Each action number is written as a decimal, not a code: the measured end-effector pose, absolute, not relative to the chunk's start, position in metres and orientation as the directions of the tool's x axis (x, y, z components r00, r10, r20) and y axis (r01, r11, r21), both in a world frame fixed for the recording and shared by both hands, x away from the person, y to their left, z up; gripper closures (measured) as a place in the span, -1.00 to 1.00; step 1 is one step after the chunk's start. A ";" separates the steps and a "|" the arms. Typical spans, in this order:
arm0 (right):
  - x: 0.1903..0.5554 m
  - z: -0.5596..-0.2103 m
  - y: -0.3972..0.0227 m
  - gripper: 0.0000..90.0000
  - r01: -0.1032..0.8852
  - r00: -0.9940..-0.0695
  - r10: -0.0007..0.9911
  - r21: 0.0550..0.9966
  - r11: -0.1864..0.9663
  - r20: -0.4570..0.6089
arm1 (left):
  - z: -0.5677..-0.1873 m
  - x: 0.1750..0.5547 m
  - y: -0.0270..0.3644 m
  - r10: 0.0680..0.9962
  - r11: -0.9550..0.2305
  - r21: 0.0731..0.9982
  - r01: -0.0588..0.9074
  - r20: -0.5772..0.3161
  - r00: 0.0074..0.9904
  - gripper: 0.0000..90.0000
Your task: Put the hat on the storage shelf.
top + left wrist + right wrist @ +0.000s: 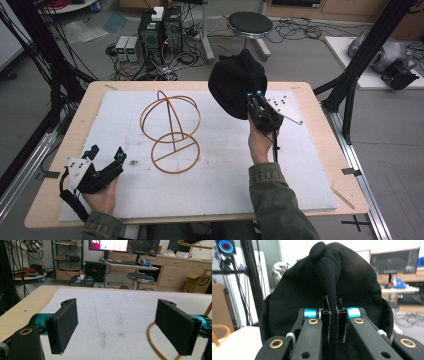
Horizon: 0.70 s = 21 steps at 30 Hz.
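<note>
Right gripper (255, 96) clamps a fold of the black hat (236, 87) above the table (320, 165); left gripper (106, 156) rests released.

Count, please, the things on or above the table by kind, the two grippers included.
Black cap, held up by the right gripper: 1
Wire stand on the white board: 1
Grippers, counting the open left gripper: 2
White board: 1
Total: 5
</note>
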State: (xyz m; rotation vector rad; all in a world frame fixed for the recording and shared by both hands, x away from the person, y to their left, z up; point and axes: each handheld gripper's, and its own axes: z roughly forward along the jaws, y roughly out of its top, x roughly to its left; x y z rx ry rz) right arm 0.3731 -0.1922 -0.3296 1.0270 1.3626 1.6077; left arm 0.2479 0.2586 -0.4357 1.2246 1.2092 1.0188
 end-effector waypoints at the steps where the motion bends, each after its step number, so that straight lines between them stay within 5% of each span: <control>1: 0.373 -0.327 -0.192 0.94 -0.061 -0.379 0.921 0.990 -0.126 0.094 | -0.436 0.248 0.259 0.987 0.102 0.993 0.061 -0.109 0.115 -0.58; 21: 0.351 -0.286 -0.176 0.94 -0.158 -0.526 0.850 0.978 -0.139 0.036 | -0.435 0.247 0.258 0.987 0.104 0.993 0.058 -0.110 0.118 -0.58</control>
